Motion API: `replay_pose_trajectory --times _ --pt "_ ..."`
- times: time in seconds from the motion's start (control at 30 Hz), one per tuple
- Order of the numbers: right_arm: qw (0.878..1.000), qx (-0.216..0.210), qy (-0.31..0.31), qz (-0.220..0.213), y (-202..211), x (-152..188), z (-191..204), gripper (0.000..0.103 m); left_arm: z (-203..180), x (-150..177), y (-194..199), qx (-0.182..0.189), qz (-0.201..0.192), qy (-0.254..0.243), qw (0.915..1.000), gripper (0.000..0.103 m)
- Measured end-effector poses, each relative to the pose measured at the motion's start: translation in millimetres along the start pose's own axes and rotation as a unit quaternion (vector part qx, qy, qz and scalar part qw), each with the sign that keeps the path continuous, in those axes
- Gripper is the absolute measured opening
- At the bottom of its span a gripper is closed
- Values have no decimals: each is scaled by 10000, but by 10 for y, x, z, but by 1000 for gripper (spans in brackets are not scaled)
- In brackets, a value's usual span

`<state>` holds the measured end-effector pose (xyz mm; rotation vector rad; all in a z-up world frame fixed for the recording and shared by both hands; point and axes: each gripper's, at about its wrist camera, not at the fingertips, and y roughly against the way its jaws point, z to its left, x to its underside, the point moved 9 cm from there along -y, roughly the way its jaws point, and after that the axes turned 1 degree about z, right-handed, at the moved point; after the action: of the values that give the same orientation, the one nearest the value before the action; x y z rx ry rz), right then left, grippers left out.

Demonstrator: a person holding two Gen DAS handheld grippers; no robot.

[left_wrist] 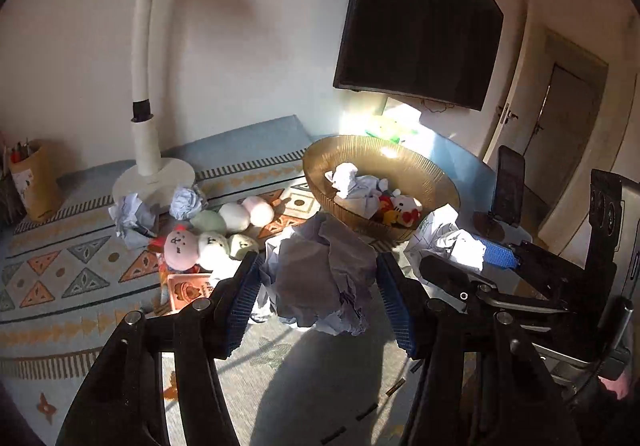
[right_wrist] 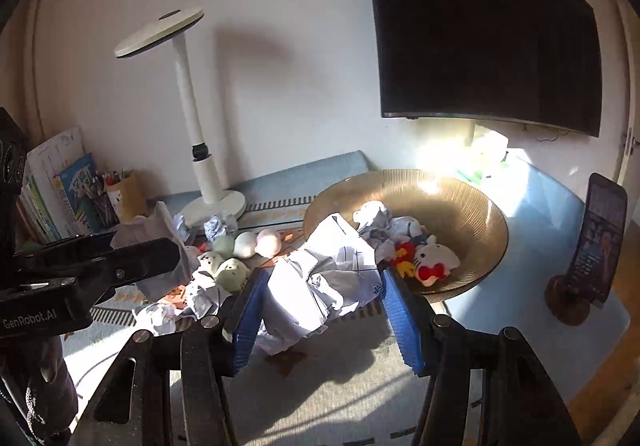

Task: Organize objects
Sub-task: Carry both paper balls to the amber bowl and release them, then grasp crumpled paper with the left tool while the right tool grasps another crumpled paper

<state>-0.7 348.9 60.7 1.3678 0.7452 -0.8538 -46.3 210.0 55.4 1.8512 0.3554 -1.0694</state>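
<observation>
1. Your left hand-held gripper [left_wrist: 318, 288] is clamped on a crumpled paper ball [left_wrist: 324, 278], held above the patterned cloth of the counter [left_wrist: 72, 278], just in front of the amber bowl [left_wrist: 436, 182].
2. Your right hand-held gripper [right_wrist: 320, 306] grips a second wad, a crumpled squared sheet [right_wrist: 324, 278], its far edge close to the near rim of the bowl [right_wrist: 480, 206]; whether it touches the rim, you cannot tell.
3. Judging by this, you are mid-carry: both loads look bound for the bowl.
4. The next move calls for lifting each wad over the near rim, one after the other so the hand-held grippers do not collide, and letting go only once the paper is over the basin. The paper is light and springy, so it may cling to a pad.
5. Count inside the bowl: about two paper wads [left_wrist: 354, 182] and one small heap of plush toys [left_wrist: 402, 210], a white cat figure among them.
6. Left on the counter by the lamp [left_wrist: 154, 182]: two loose paper wads [left_wrist: 132, 220] in the left view, and six round plush toys [left_wrist: 236, 216], three plain, three with faces.
</observation>
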Motion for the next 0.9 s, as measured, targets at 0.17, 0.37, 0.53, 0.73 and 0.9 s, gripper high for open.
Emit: replay_pose_trajectory --times 0.17,0.37,0.53,0.73,0.9 --pt "9974 327 -636 -16 -240 -439 -613 58 -317 -611 -498 440 -53 1 9990 56" --pt "9894 388 -1259 613 -761 -397 -1114 84 -346 -965 -1180 516 24 255 9983 86" --pt "9891 344 -1346 497 -612 -375 -1183 84 -279 -838 -1371 518 293 440 9973 98" --pt "9935 -98 -1100 256 -309 -422 -706 84 -58 -713 -795 362 -47 597 9975 98" --pt "9972 -607 -443 14 -105 -208 50 98 380 -390 108 -261 -630 715 9951 98"
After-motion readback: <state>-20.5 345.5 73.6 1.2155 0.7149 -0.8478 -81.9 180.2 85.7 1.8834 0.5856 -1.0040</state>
